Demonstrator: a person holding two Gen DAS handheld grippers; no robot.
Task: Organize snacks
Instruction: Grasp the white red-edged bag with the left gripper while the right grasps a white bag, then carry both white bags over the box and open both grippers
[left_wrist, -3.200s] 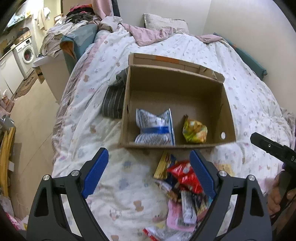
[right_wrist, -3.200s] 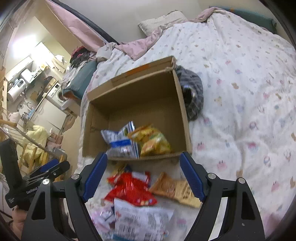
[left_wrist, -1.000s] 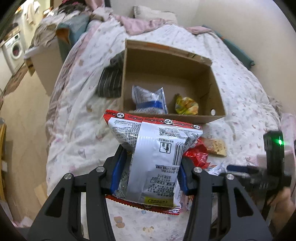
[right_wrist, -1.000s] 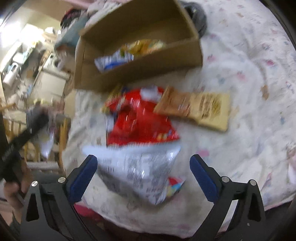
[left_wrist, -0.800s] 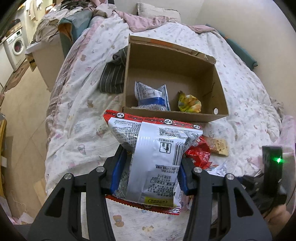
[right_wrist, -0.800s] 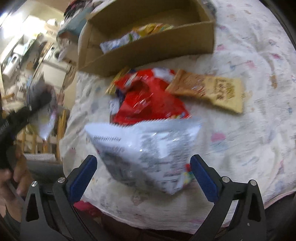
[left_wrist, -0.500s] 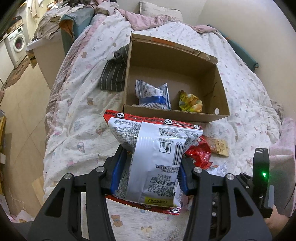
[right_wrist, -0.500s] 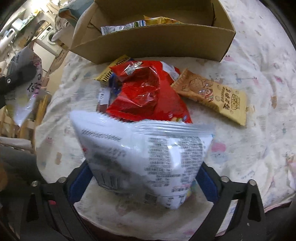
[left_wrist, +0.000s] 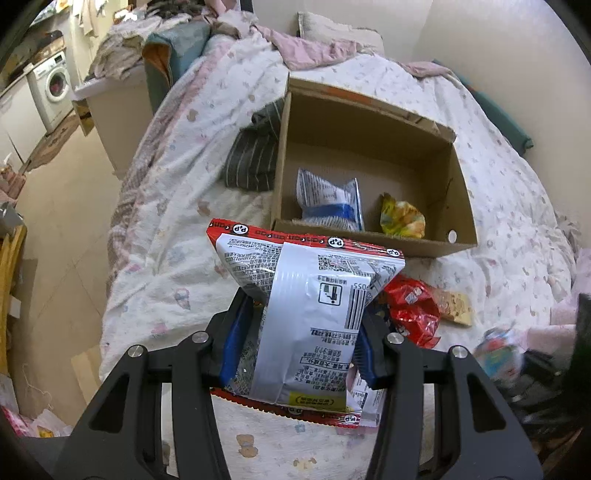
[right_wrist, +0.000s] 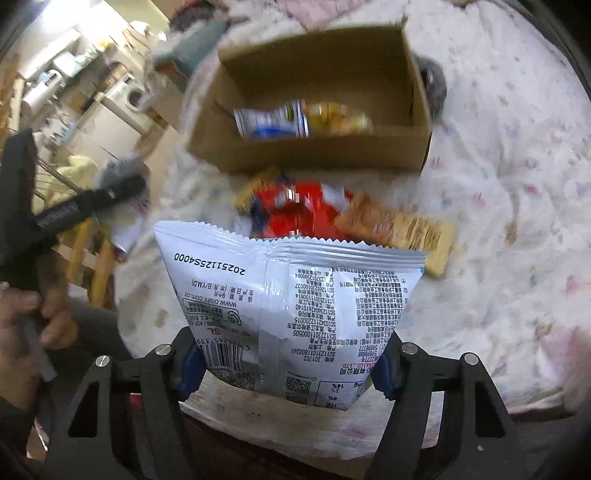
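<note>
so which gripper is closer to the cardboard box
Left, likely. The left gripper holds its packet just short of the cardboard box; the right gripper sits farther back, behind the snack pile.

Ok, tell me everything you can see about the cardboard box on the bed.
The cardboard box is plain brown, open-topped, with one flap standing along its far edge and a small round hole in one side wall. It sits upright on the patterned bedspread, beside a striped grey cloth. Inside lie a white-and-blue packet and a yellow packet.
</note>
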